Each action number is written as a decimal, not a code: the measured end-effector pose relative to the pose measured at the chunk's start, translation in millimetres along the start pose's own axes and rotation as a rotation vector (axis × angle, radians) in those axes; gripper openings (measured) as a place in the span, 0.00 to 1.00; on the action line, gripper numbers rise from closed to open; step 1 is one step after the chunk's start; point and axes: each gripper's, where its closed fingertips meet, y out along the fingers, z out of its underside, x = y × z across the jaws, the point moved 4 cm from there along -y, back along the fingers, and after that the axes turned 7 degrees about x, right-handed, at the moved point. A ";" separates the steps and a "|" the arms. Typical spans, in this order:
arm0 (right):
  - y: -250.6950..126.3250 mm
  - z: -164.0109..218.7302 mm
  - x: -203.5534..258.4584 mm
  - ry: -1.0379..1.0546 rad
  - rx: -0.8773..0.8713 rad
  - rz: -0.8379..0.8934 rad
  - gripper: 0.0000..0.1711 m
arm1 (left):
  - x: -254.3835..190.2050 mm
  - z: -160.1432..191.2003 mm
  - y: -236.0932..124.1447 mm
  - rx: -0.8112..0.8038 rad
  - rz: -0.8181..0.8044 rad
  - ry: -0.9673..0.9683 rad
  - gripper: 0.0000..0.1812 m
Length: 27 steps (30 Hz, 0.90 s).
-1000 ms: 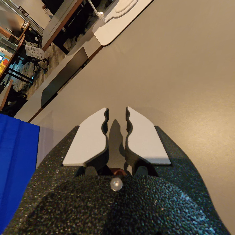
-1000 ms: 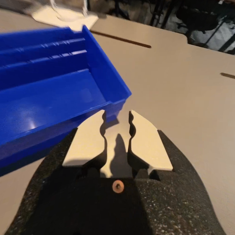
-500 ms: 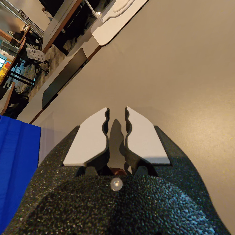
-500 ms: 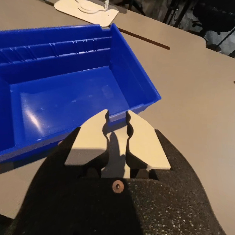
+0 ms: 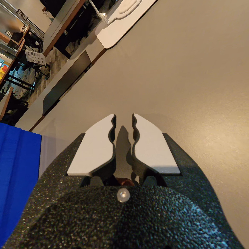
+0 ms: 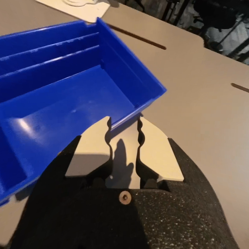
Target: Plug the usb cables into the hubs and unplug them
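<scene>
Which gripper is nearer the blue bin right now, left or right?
Right. The right gripper has its fingertips at the blue bin's near corner rim. The left gripper points over bare table, the bin off to its side.

Table [image 6: 188, 107]: plain beige top, two dark slots toward 1 o'clock in the right wrist view.
Bin [image 6: 67, 107]: blue, open, on the table at 10 o'clock.
Mat [image 5: 121, 27]: white, rounded corners, at 12 o'clock in the left wrist view.
</scene>
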 end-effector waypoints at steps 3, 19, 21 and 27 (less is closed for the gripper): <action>-9.2 11.8 16.5 -0.028 0.008 -0.078 0.19 | -0.8 -0.3 0.2 0.000 -0.006 0.011 0.12; 34.0 -15.3 -48.0 -0.128 0.166 -0.011 0.07 | -1.5 -0.5 -0.2 -0.004 -0.004 0.017 0.11; 40.5 -20.1 -55.9 -0.169 0.175 0.006 0.07 | -1.6 -0.5 -0.2 -0.003 -0.005 0.018 0.11; 24.7 -26.7 -65.3 -0.127 0.044 0.108 0.10 | -1.9 -0.5 -0.7 -0.007 -0.005 0.021 0.11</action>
